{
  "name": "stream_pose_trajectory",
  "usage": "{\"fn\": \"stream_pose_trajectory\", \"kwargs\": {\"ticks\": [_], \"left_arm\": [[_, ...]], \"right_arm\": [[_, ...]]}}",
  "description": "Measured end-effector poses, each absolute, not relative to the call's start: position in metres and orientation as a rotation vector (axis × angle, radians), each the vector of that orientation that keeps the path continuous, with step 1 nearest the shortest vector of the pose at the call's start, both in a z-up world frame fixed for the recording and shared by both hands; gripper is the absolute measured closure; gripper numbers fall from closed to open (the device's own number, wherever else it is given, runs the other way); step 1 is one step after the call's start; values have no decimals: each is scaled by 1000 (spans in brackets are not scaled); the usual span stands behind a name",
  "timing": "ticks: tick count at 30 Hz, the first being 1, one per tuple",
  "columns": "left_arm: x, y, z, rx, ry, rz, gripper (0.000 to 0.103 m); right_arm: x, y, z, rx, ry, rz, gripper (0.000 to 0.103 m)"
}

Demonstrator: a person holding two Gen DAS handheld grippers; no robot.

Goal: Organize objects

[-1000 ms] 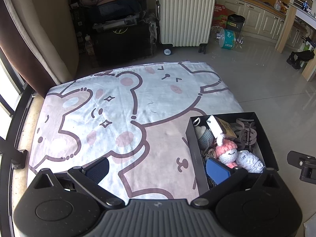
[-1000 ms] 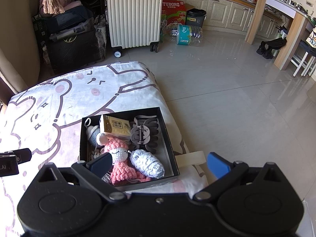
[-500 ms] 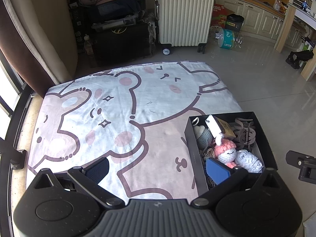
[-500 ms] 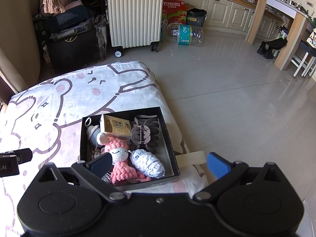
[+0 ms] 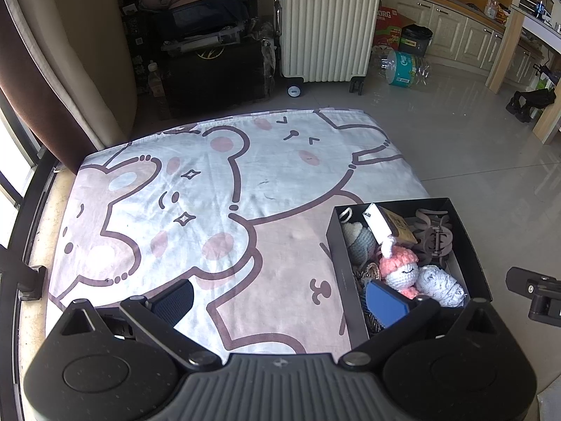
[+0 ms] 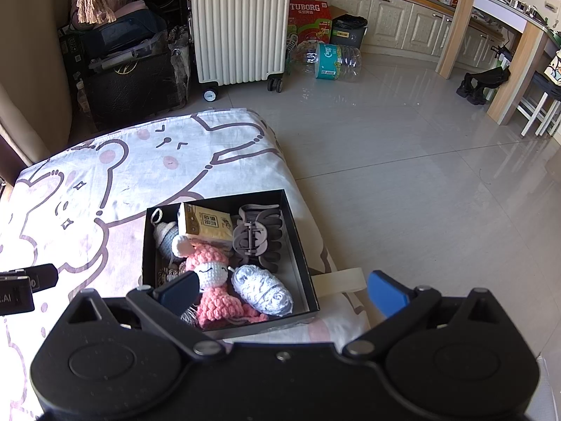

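Observation:
A black box [image 5: 471,242] [image 6: 301,245] sits at the right edge of a cartoon-print blanket [image 5: 196,203] [image 6: 87,189]. Inside lie a pink crochet doll [image 5: 399,268] [image 6: 210,273], a white-grey yarn ball [image 5: 440,286] [image 6: 261,289], a brown hair claw [image 5: 433,236] [image 6: 257,236], a tan packet [image 5: 396,226] [image 6: 207,224] and a grey crochet keychain [image 5: 359,240] [image 6: 163,235]. My left gripper [image 5: 280,300] stands open above the blanket, its right finger over the box's near corner. My right gripper [image 6: 282,291] is open too, straddling the box's near right part. Neither holds anything.
Beyond the blanket stand a cream suitcase [image 5: 328,24] [image 6: 240,24], dark bags and boxes [image 5: 210,56], a large water bottle [image 6: 331,59] lying on the tiled floor [image 6: 420,161], kitchen cabinets and a wooden counter leg [image 6: 452,31]. A curtain [image 5: 59,70] hangs at the left.
Both grippers have stayed nearly still, only a slight drift of the left view; the box's contents have not moved.

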State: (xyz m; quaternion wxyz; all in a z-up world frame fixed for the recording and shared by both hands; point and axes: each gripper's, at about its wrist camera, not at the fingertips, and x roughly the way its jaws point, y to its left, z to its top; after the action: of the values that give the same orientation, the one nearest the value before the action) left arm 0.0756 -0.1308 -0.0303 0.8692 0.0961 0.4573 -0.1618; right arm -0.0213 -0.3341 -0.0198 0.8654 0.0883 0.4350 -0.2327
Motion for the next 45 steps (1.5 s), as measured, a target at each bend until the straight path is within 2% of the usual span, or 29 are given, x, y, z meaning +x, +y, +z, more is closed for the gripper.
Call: {"fn": "stream_pose_trajectory", "kwargs": {"ticks": [45], "left_arm": [[76, -131, -33, 197, 963, -340, 0]], "right_arm": [[-21, -334, -20, 186, 913, -488, 0]]}}
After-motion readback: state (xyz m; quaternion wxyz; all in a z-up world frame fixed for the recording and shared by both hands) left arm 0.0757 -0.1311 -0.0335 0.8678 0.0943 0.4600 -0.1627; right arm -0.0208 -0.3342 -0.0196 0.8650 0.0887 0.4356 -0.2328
